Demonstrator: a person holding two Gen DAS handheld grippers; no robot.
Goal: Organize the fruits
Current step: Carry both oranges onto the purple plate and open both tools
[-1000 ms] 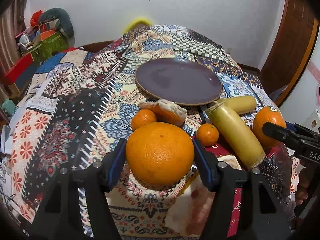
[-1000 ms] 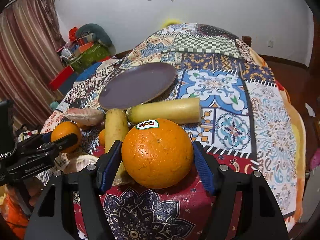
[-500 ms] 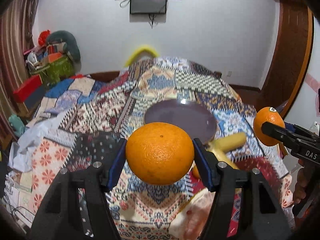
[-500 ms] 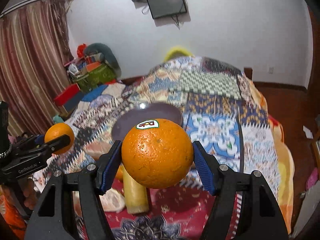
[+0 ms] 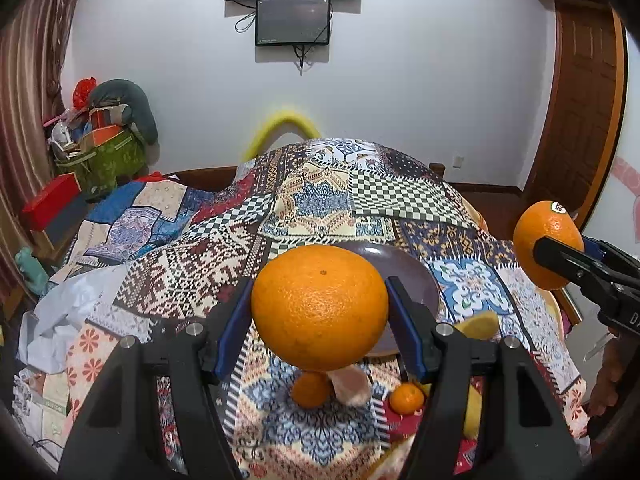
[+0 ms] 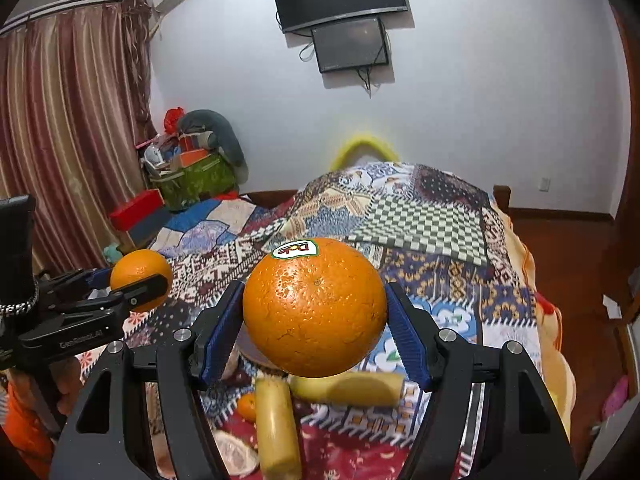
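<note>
Left tool [image 5: 320, 314]: clamped on a plain orange [image 5: 320, 308], held above the bed [image 5: 320, 200].
Right tool [image 6: 316, 312]: clamped on a stickered orange [image 6: 315, 307].
Below: purple plate [image 5: 416, 280], small mandarins [image 5: 407, 398], yellow fruits [image 6: 276, 424].

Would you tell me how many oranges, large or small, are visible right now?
4: one in the left gripper, a stickered one in the right gripper, two small oranges on the quilt. Others may be hidden.

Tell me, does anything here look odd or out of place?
Yes: the fruit and a purple plate lie on a patchwork bedspread, not a table. One pale, peeled-looking piece sits among the small oranges. Nothing looks spilled or broken.
</note>
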